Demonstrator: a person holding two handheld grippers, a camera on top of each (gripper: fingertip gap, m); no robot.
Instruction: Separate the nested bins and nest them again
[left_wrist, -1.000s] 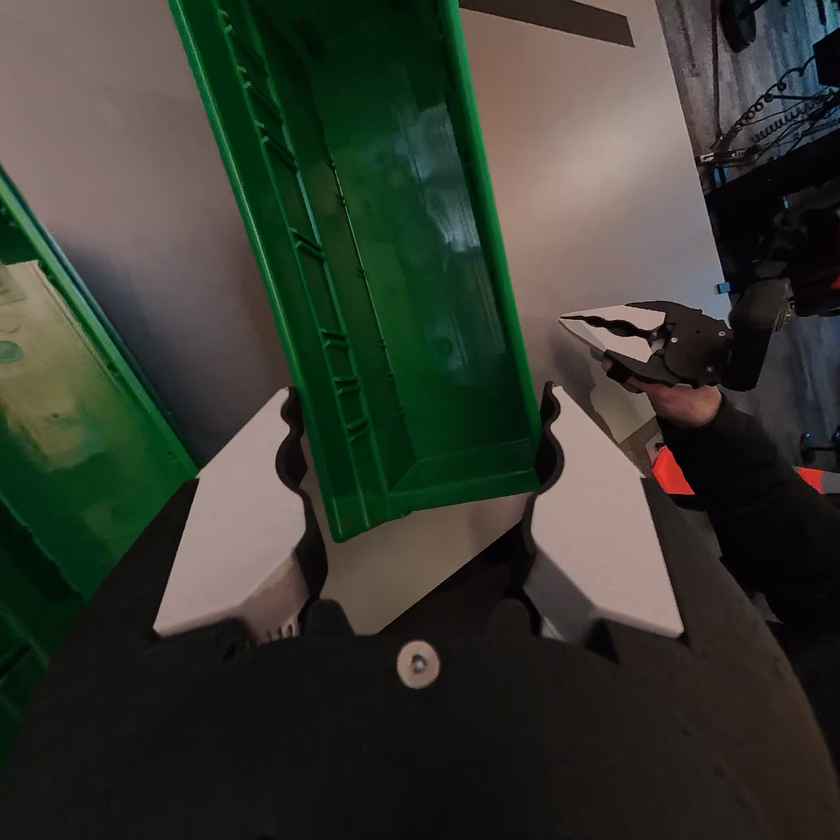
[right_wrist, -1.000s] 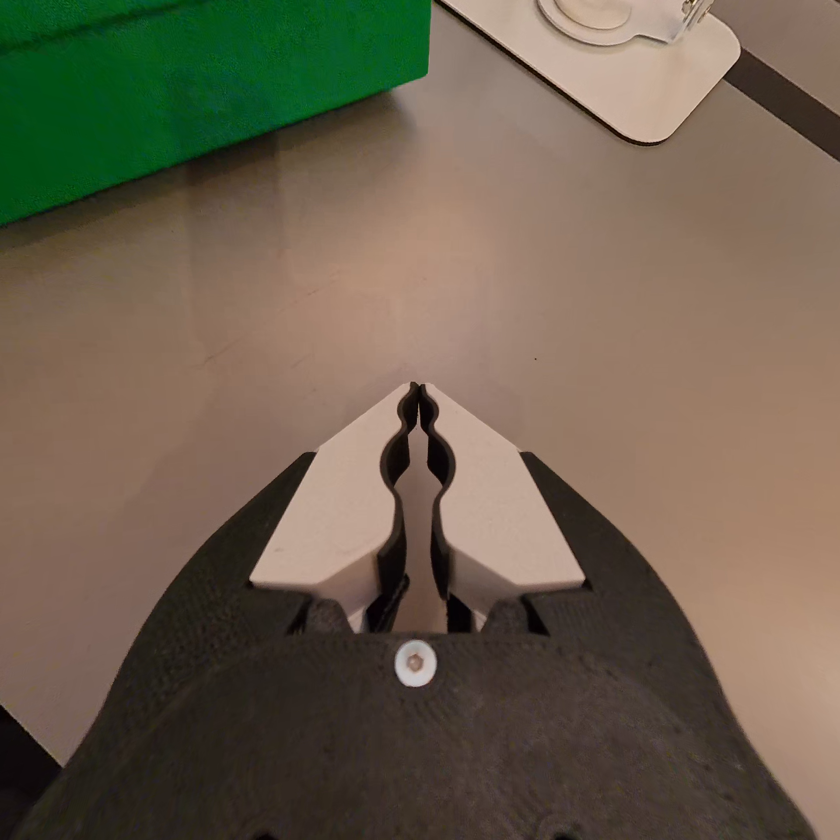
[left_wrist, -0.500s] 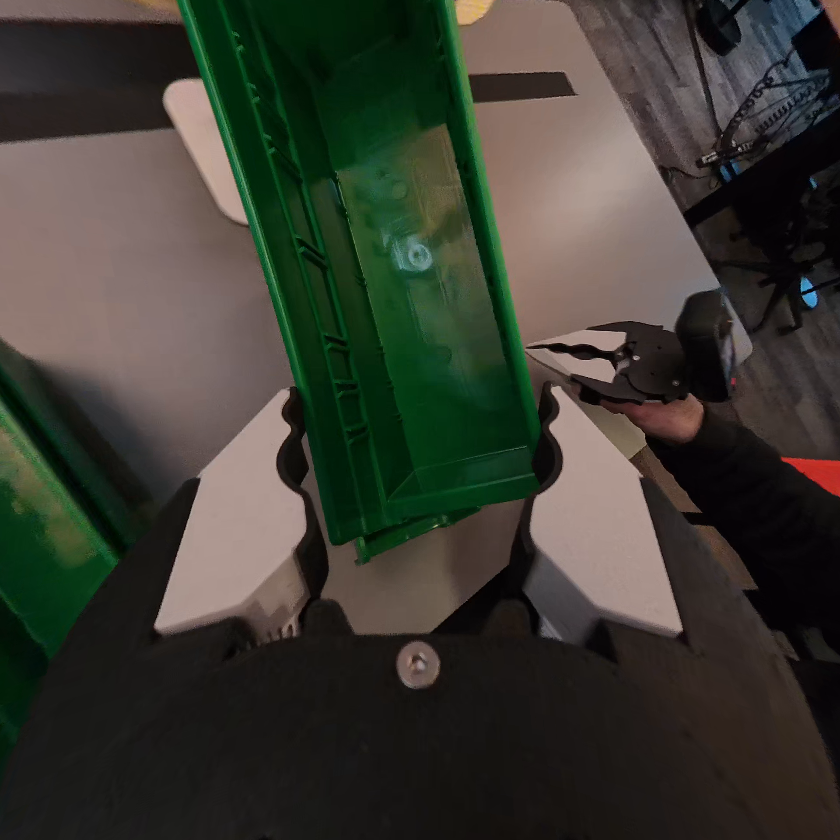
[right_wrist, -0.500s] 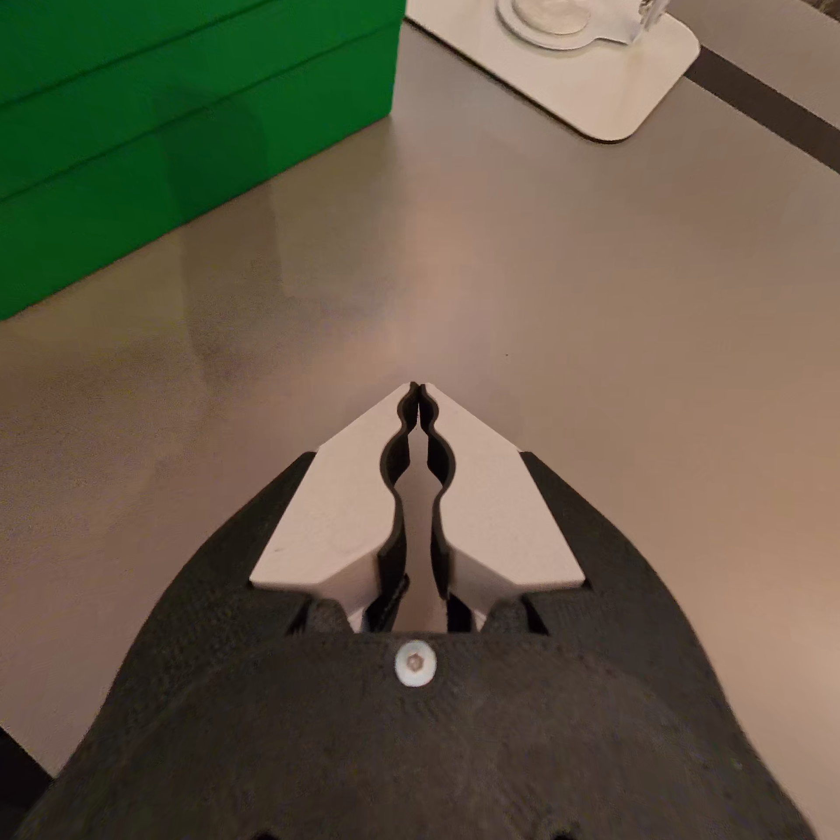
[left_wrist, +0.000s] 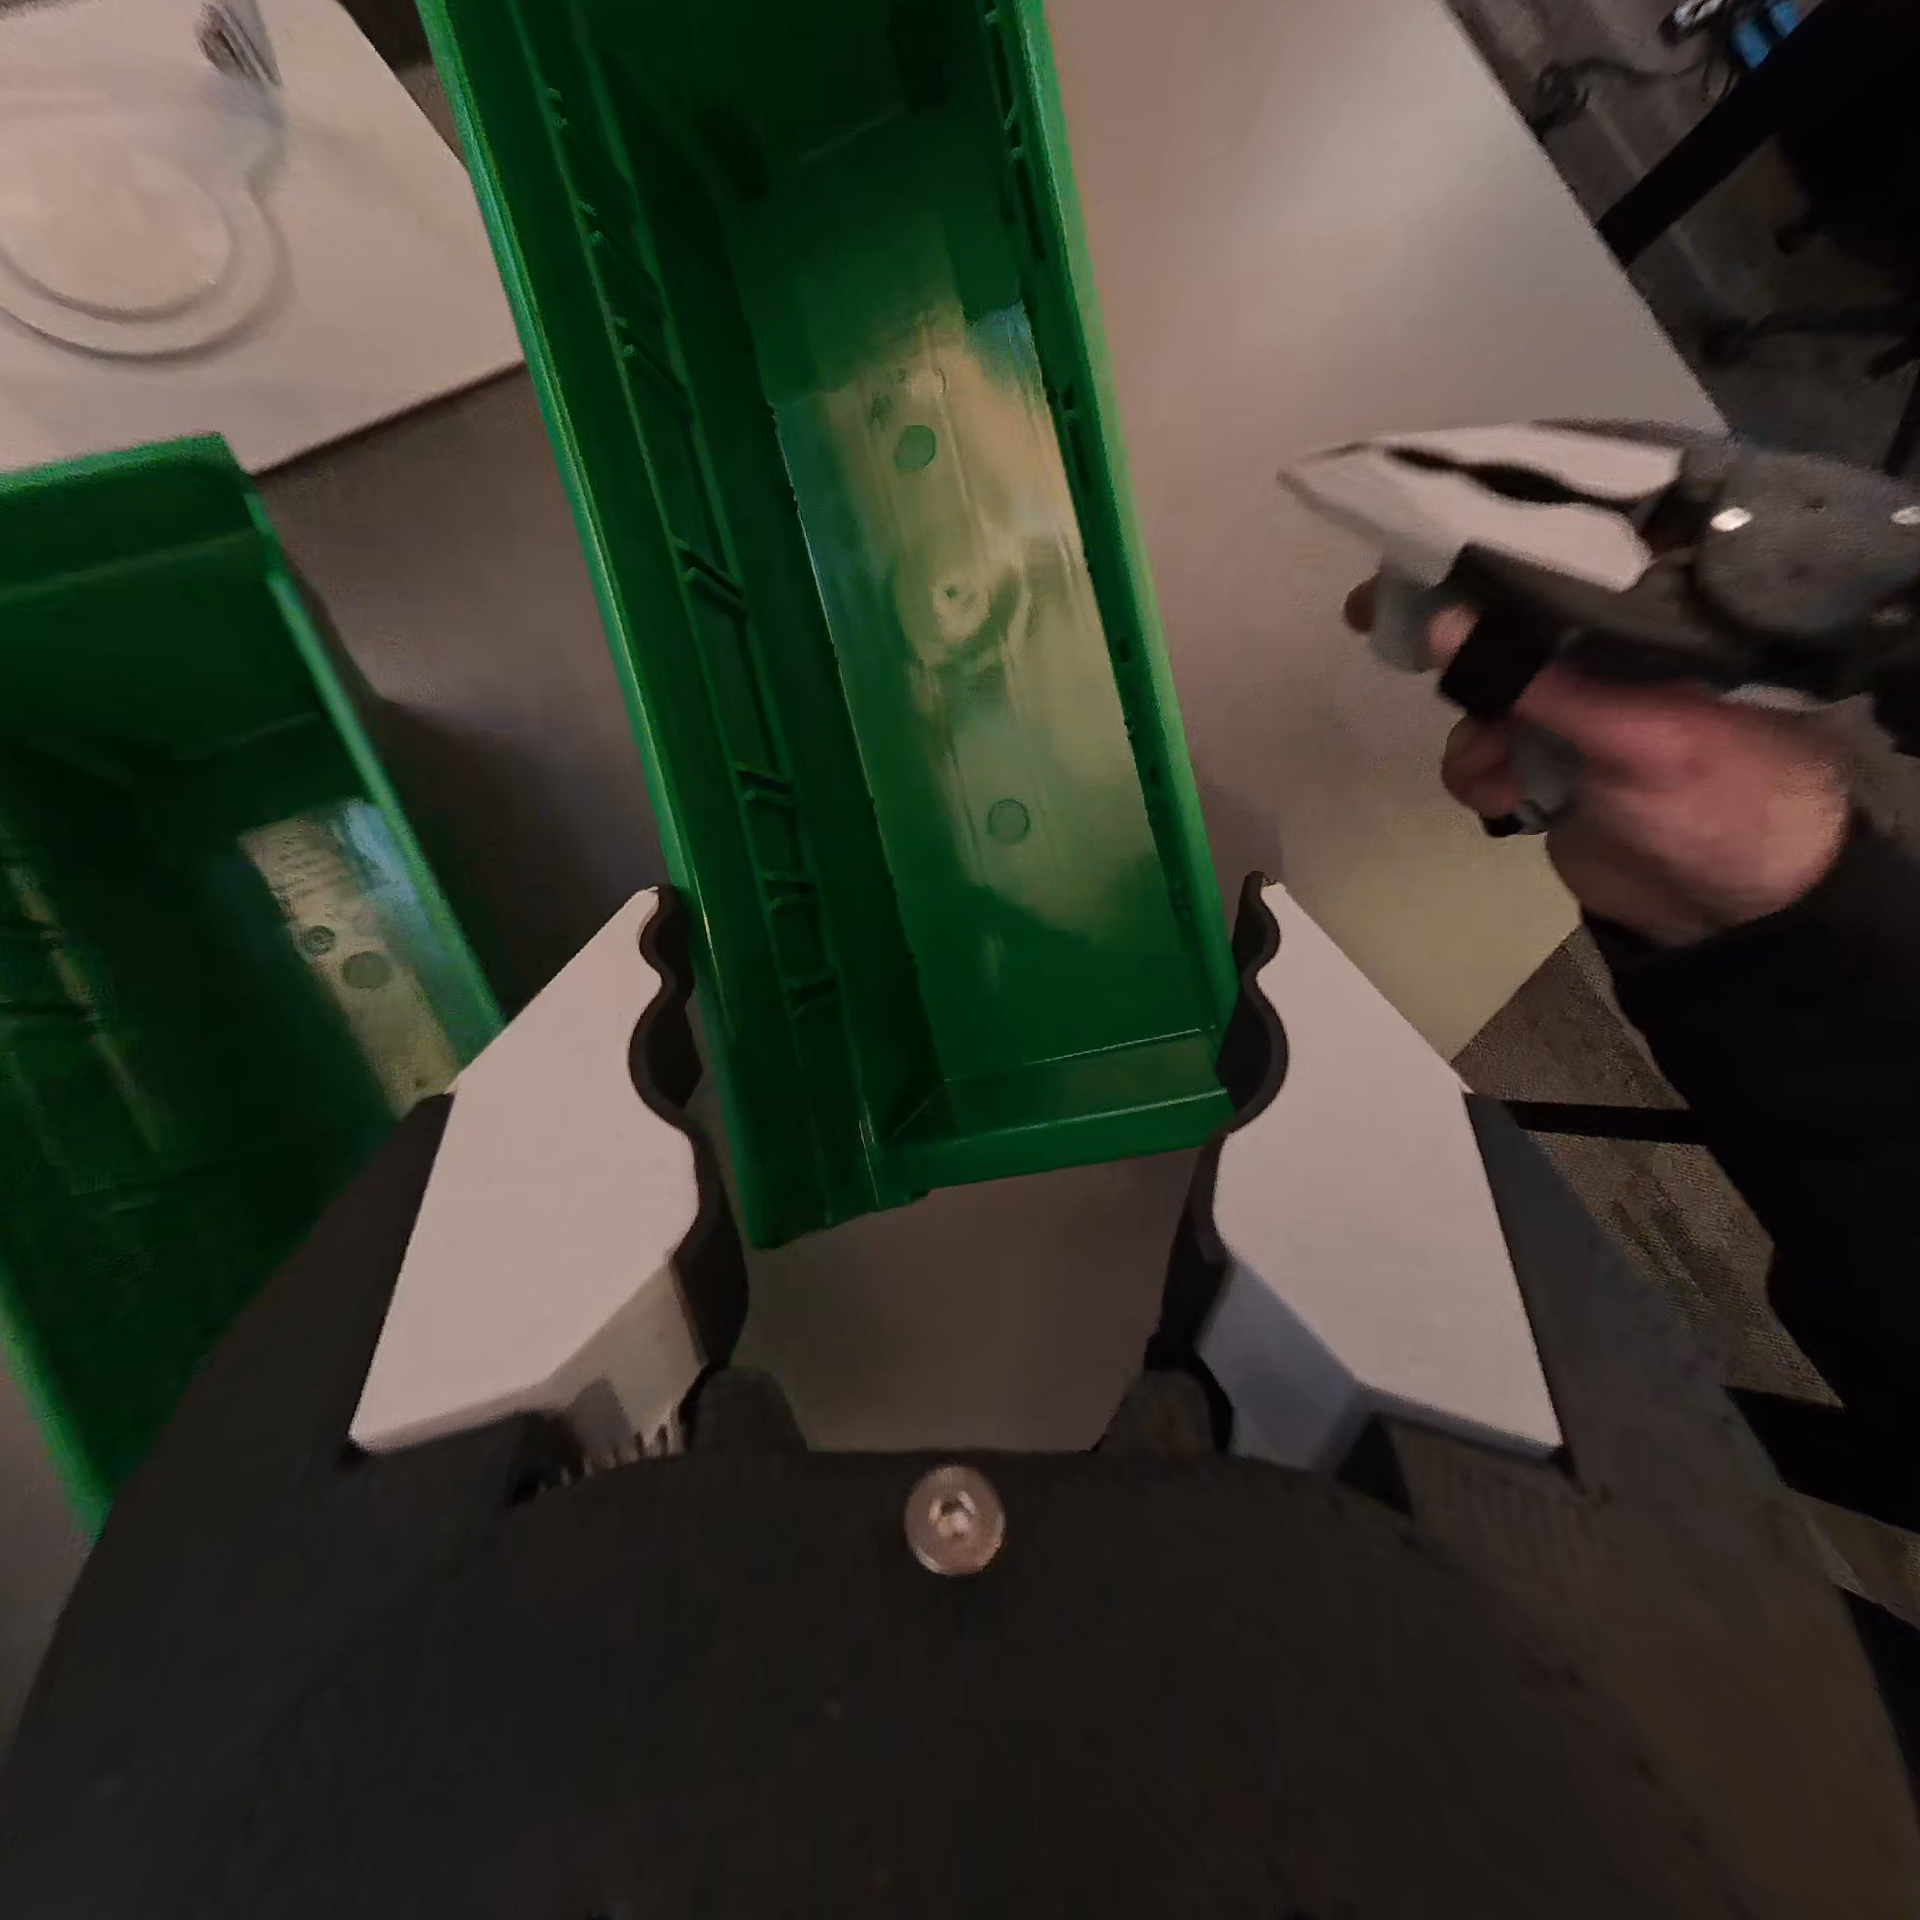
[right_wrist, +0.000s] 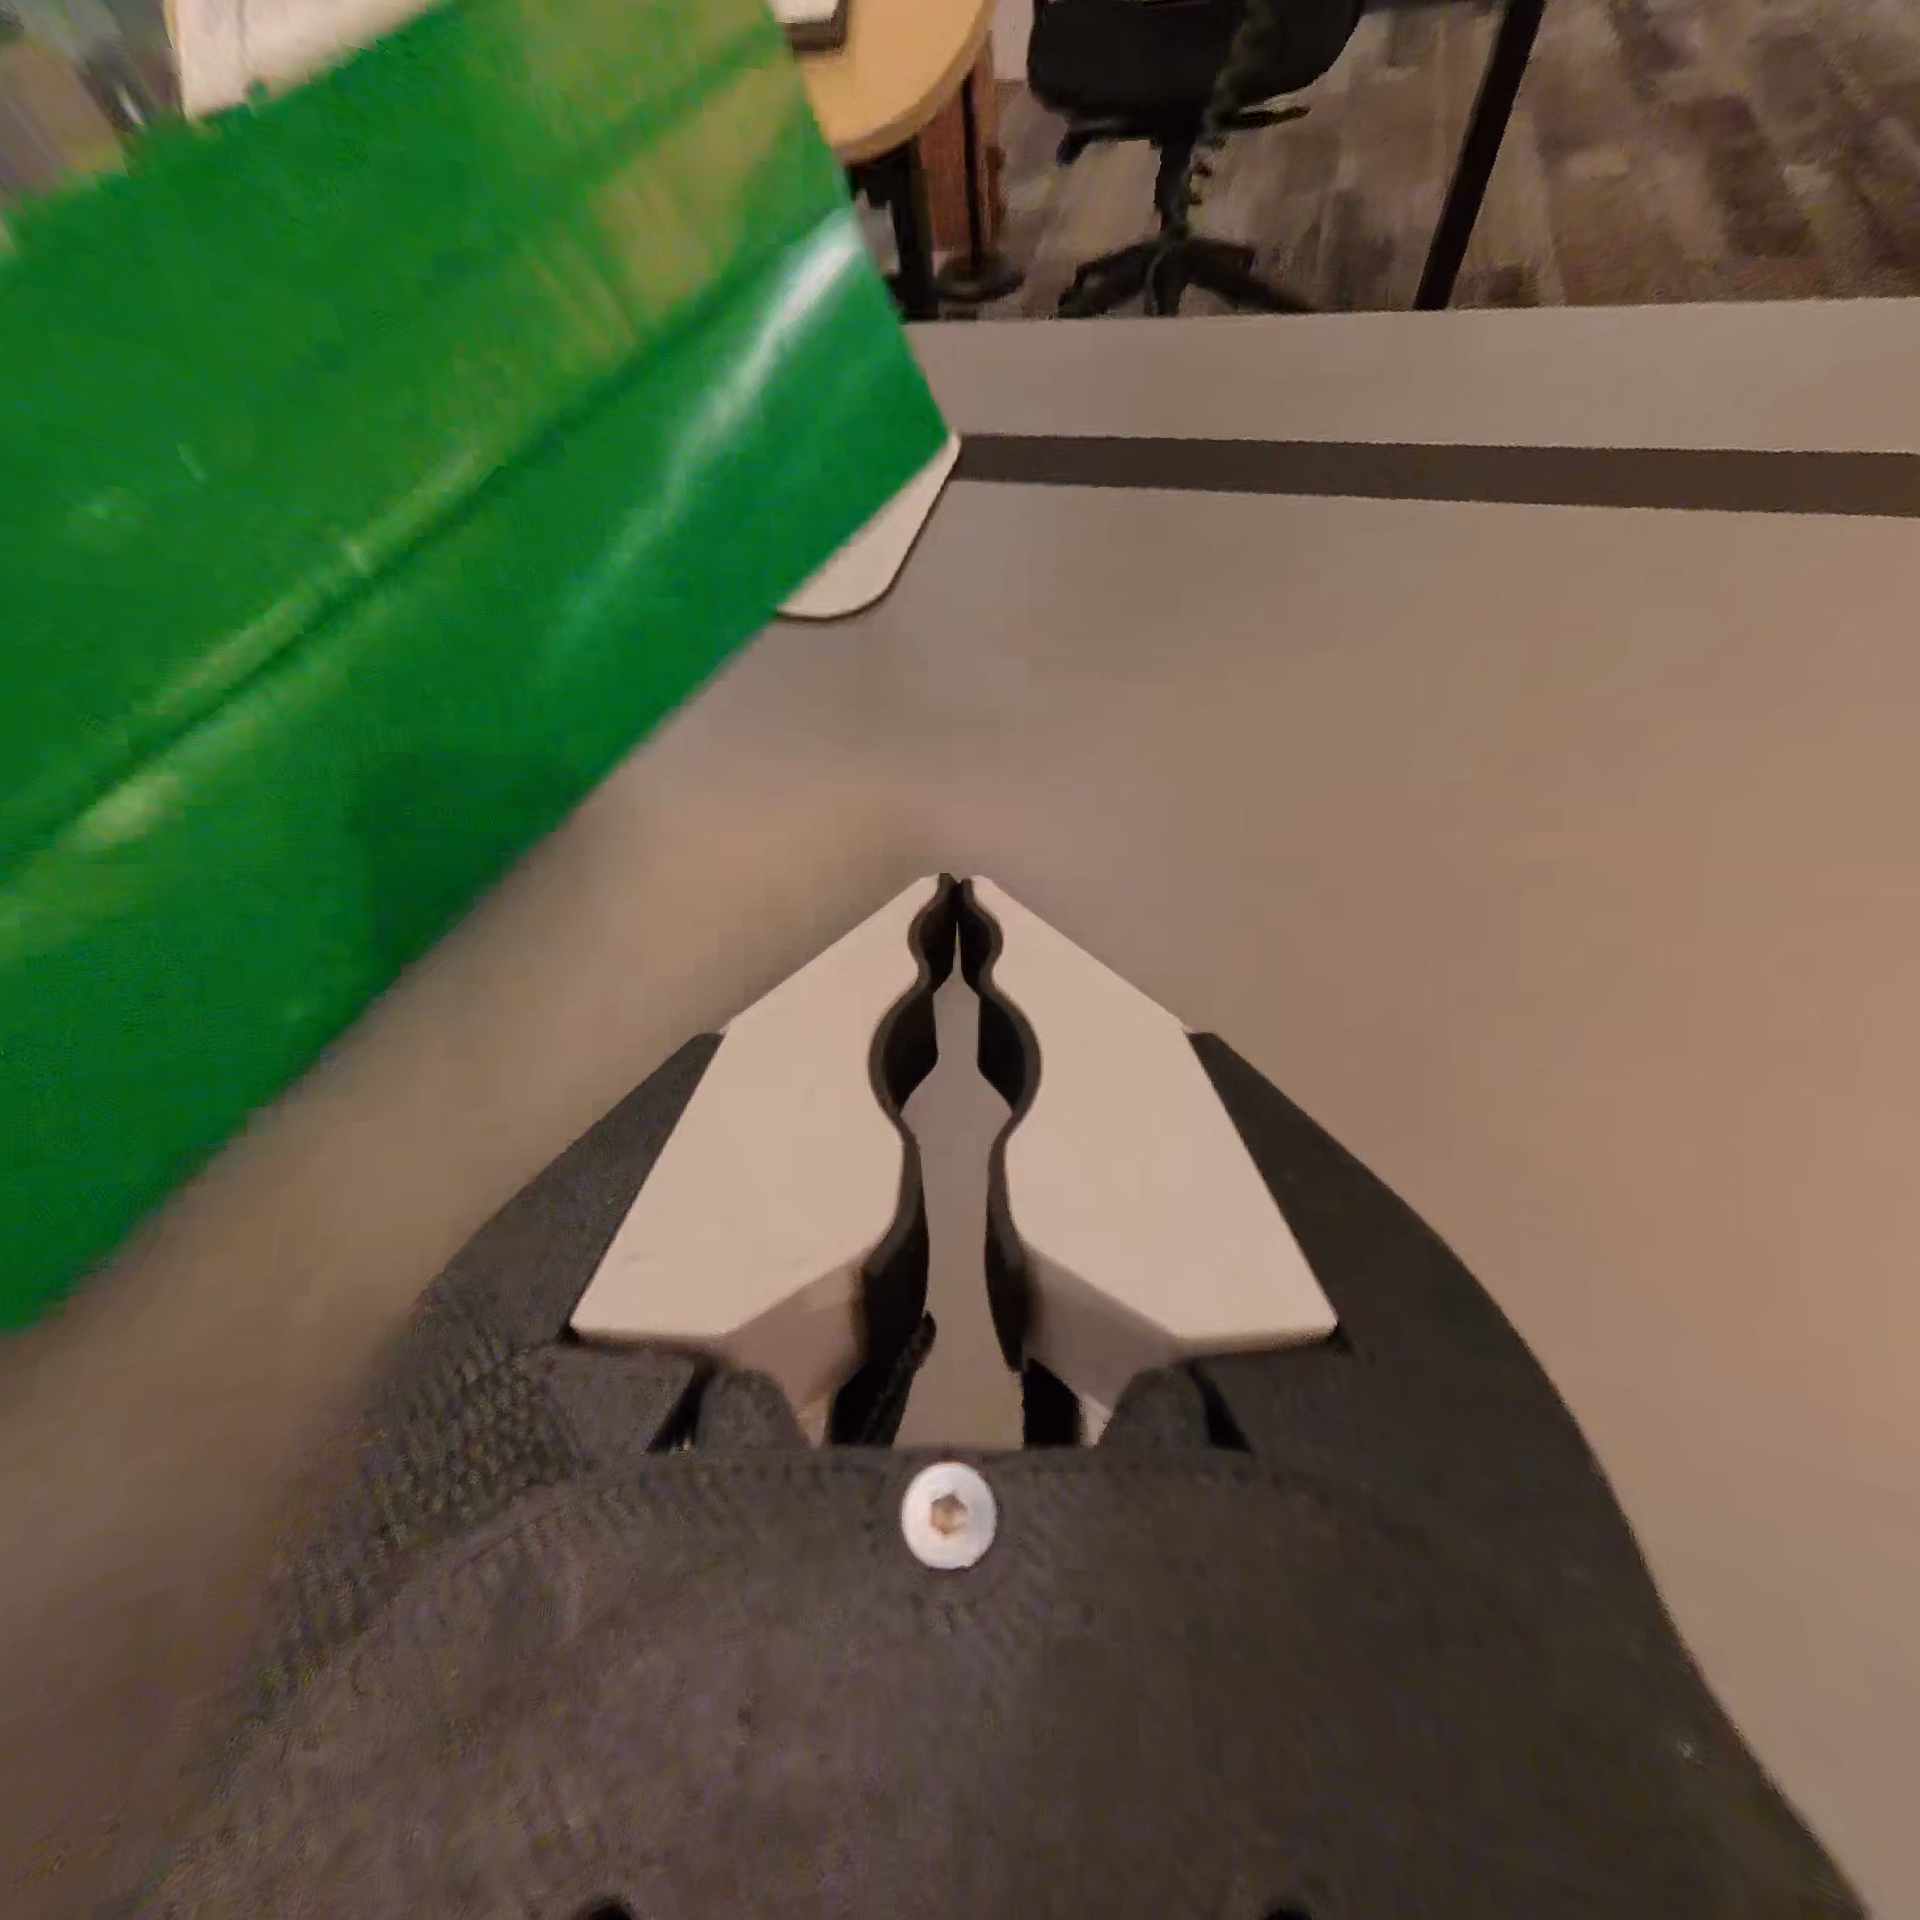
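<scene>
Left tool (left_wrist: 951, 914) grips the near end of a long, narrow green bin (left_wrist: 914, 582), one pale finger against each long side wall, so the bin is clamped across its width and runs up the middle of the frame from the fingers to the top edge, its open inside facing the camera. At the lower left of that same view a second green bin (left_wrist: 208, 831) sits on the grey desk (left_wrist: 1299, 260), open and blurred, apart from the held one. Behind it, in the upper left corner, lies a white pad (left_wrist: 343, 312) carrying something clear and round. At the right edge a hand (left_wrist: 1652, 790) holds the right tool (left_wrist: 1351, 483) beside the held bin without touching it. From the right tool's (right_wrist: 951, 888) own camera, its two fingers meet at the tips with nothing between them, above bare desk (right_wrist: 1455, 779). A green bin wall (right_wrist: 395, 582) fills the upper left of that frame, blurred, and a black office chair (right_wrist: 1174, 125) stands on the floor beyond the desk's far edge.
</scene>
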